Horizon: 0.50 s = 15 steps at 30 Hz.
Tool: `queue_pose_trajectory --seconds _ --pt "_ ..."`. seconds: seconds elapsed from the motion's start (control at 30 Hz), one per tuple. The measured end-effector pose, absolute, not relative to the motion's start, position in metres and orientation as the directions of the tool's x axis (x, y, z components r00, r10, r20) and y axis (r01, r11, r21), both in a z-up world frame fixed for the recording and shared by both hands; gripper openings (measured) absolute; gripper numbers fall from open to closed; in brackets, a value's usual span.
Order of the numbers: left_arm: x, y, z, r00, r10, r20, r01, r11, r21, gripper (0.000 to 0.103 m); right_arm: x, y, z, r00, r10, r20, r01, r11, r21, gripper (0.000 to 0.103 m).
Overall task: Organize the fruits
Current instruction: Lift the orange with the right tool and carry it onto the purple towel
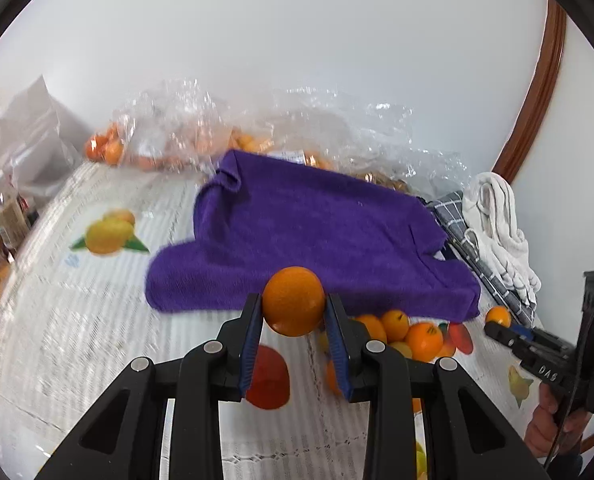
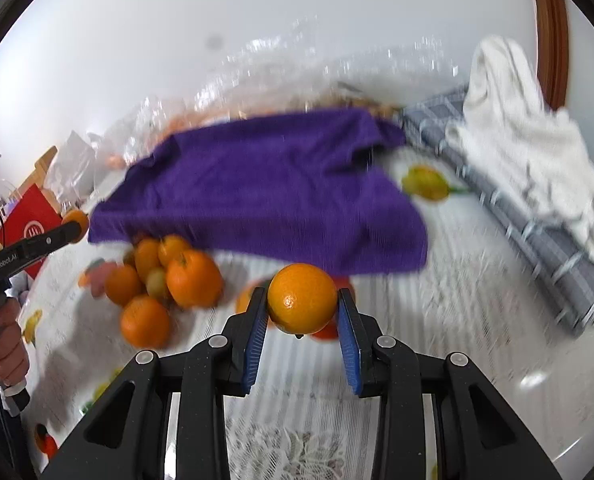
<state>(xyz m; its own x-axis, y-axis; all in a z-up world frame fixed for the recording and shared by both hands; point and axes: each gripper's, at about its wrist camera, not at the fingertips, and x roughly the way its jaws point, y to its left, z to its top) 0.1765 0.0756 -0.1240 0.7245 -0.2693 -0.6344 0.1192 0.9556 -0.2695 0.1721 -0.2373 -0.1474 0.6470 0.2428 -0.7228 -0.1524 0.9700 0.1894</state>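
Left gripper (image 1: 293,309) fingers clenched on a smooth orange (image 1: 293,301), held above the bench (image 1: 77,340), w/ white ribbed cloth under it. Right gripper (image 2: 302,309) likewise grips a second orange (image 2: 302,298). Fuzzy purple towel (image 1: 305,232) fills mid-bench; loose pile of oranges (image 2: 165,280) sits at its near edge. Open room near front edge. Left view only: crinkly plastic bags (image 1: 225,120) along far edge. Right view: grey checked cloth (image 2: 509,200) along right edge.
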Motion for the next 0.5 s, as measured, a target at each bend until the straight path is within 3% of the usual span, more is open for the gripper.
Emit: queue_pose_trajectory --seconds 0.5 --pt "0.243 0.073 -0.063 0.749 -0.193 -0.633 0.079 0.976 -0.205 0.03 0.241 -0.235 -0.069 0.736 0.225 -0.638 -0.14 0.973 0.181 0.034"
